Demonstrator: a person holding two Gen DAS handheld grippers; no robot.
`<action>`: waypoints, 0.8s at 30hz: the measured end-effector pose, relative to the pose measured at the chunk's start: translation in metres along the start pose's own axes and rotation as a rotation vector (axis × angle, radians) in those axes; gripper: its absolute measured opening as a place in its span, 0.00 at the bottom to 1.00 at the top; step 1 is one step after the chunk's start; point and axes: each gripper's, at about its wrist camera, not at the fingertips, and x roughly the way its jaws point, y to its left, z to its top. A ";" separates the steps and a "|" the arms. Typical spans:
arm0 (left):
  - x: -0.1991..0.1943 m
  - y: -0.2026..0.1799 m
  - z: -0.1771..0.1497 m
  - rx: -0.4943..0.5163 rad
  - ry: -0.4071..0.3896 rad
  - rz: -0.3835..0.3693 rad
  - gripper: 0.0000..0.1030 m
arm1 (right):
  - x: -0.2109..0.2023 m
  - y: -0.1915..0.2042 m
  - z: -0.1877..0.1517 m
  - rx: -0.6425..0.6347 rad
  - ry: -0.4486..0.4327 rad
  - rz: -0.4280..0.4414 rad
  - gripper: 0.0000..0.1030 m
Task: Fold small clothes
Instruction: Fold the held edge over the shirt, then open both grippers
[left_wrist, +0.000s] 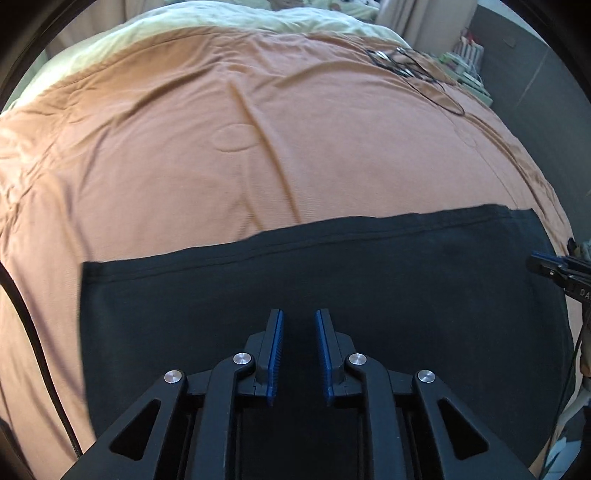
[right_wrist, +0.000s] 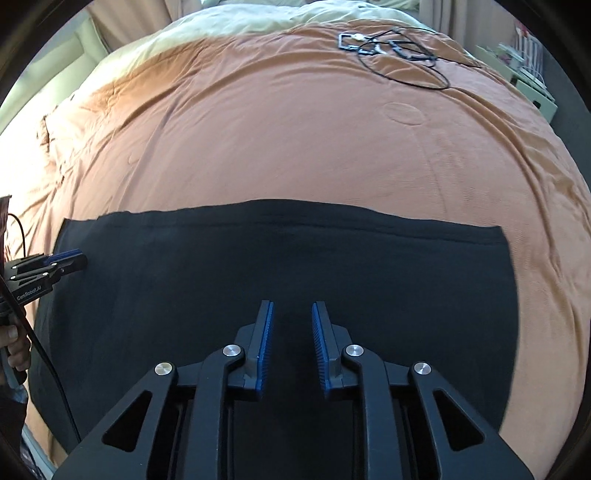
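A black garment (left_wrist: 332, 266) lies flat on an orange bedspread (left_wrist: 221, 155), with a straight hemmed edge on its far side. It also fills the lower half of the right wrist view (right_wrist: 280, 254). My left gripper (left_wrist: 298, 314) is open and empty, hovering over the garment's near middle. My right gripper (right_wrist: 291, 305) is open and empty over the garment too. Each gripper shows in the other's view: the right one at the garment's right edge (left_wrist: 546, 267), the left one at its left edge (right_wrist: 70, 260).
The orange bedspread (right_wrist: 295, 147) covers a wide bed. A tangle of black cables and small devices (right_wrist: 391, 48) lies at the far right of the bed, also seen in the left wrist view (left_wrist: 410, 66). A pale cream cover (right_wrist: 258, 22) lies at the head. Shelves (right_wrist: 532, 77) stand beyond the right side.
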 end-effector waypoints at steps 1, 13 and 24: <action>0.005 -0.004 0.002 0.008 0.006 0.002 0.17 | 0.005 -0.001 0.003 0.002 0.004 -0.003 0.17; 0.036 -0.013 0.034 -0.020 -0.041 0.046 0.11 | 0.056 0.021 0.034 0.040 -0.028 -0.080 0.13; 0.022 -0.012 0.041 -0.033 -0.037 0.058 0.13 | 0.036 0.035 0.036 -0.033 -0.031 -0.111 0.15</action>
